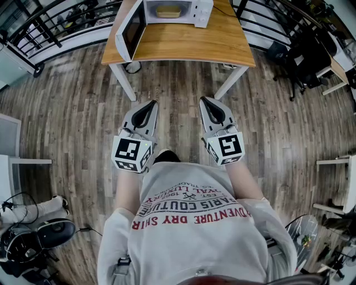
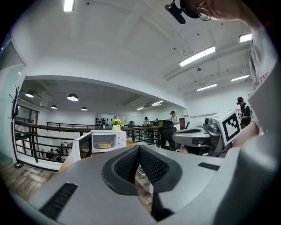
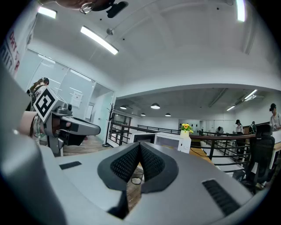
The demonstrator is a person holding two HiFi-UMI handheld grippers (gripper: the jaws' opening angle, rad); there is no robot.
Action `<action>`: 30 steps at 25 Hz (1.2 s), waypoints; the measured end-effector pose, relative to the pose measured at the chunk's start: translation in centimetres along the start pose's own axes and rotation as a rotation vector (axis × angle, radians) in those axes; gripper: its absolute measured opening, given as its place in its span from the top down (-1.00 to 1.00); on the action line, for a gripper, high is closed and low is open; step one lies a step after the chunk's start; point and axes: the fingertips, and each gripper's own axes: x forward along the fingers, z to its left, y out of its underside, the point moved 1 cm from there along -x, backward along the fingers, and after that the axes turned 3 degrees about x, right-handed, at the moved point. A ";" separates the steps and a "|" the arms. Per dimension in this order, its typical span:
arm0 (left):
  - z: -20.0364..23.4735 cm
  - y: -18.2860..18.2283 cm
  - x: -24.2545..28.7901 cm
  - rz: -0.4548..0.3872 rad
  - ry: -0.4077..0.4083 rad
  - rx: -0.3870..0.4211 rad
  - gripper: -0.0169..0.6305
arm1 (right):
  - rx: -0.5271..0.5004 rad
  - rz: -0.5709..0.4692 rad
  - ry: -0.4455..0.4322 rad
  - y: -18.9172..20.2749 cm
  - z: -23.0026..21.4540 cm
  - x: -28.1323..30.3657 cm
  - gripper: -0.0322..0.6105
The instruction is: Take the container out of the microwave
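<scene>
A white microwave [image 1: 186, 11] stands on the far wooden table [image 1: 183, 47] with its door [image 1: 132, 30] swung open to the left. Inside sits a shallow tan container [image 1: 168, 11], which the left gripper view also shows as a container [image 2: 104, 145] in the open microwave [image 2: 109, 141]. My left gripper [image 1: 150, 105] and right gripper [image 1: 204, 101] are held side by side over the floor, well short of the table. Both point level at the table, each shut with nothing between its pads. In the right gripper view the microwave [image 3: 169, 139] appears from the side and its inside is hidden.
A vase of yellow flowers [image 2: 117, 124] stands on the microwave. A black office chair [image 1: 303, 55] is right of the table, a black railing [image 1: 50, 22] runs behind it, and white furniture [image 1: 14, 161] stands at the left. Wood floor lies between me and the table.
</scene>
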 end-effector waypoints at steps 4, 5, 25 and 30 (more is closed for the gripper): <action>0.4 0.1 0.0 -0.002 -0.009 -0.002 0.91 | 0.007 -0.008 0.008 0.1 0.0 0.1 0.81; 0.4 0.1 0.0 -0.002 -0.009 -0.002 0.91 | 0.010 -0.010 0.007 0.1 0.0 0.1 0.81; -0.9 0.7 2.6 0.037 0.047 0.019 0.91 | 0.052 -0.009 0.037 1.2 -3.5 1.2 0.14; 1.1 1.9 4.0 0.067 0.024 0.000 0.91 | 0.080 0.016 0.042 2.3 -4.9 3.7 0.14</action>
